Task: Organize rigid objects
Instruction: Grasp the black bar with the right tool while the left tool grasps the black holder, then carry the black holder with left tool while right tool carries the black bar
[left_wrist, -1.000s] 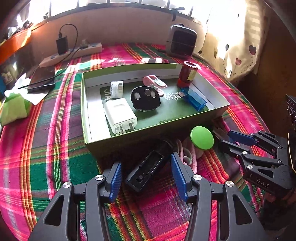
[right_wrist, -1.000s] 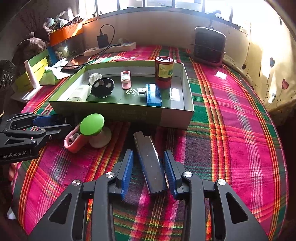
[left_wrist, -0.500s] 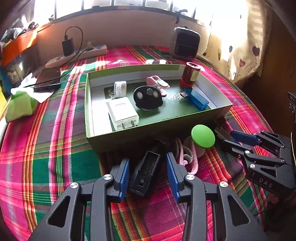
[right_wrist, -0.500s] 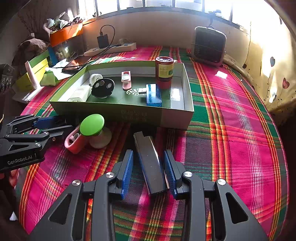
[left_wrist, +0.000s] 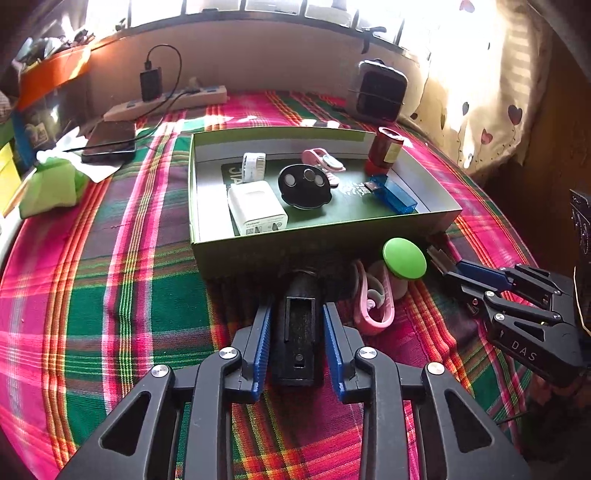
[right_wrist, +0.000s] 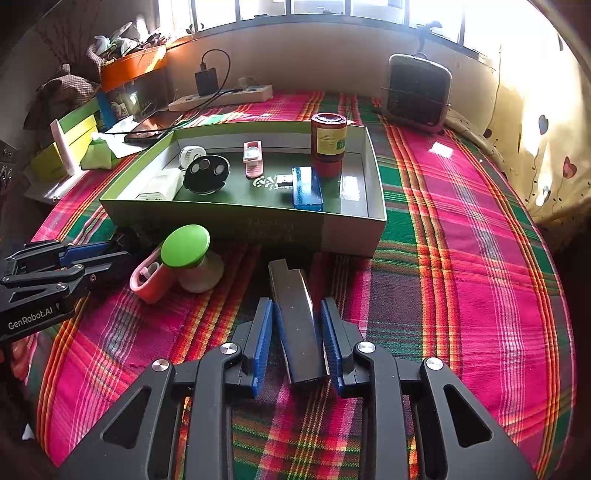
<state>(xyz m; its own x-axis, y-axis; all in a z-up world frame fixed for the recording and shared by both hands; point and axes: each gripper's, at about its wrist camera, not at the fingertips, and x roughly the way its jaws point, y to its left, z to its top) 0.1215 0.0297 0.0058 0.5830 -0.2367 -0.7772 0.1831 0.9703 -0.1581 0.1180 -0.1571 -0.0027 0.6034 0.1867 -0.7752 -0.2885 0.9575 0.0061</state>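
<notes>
Our left gripper (left_wrist: 297, 343) now brackets the black rectangular holder (left_wrist: 300, 325), which lies on the plaid cloth (left_wrist: 110, 288) just in front of the green box (left_wrist: 321, 243); a second ago the jaws stood wide around it and it lay askew, and now it sits straight between them as they close, the blue pads at or nearly at its flanks, though we cannot tell whether they press yet. Our right gripper (right_wrist: 297, 343) is closing likewise on the dark glossy slab (right_wrist: 297, 325), which lies on the cloth near the box's front wall (right_wrist: 332, 232), with a sliver of gap on its left side. The green-capped piece (right_wrist: 184, 245) and pink clip (right_wrist: 147, 280) wait beside them, untouched. We judge both grasps almost made, so lifting into the box, which already holds several items, comes next.
</notes>
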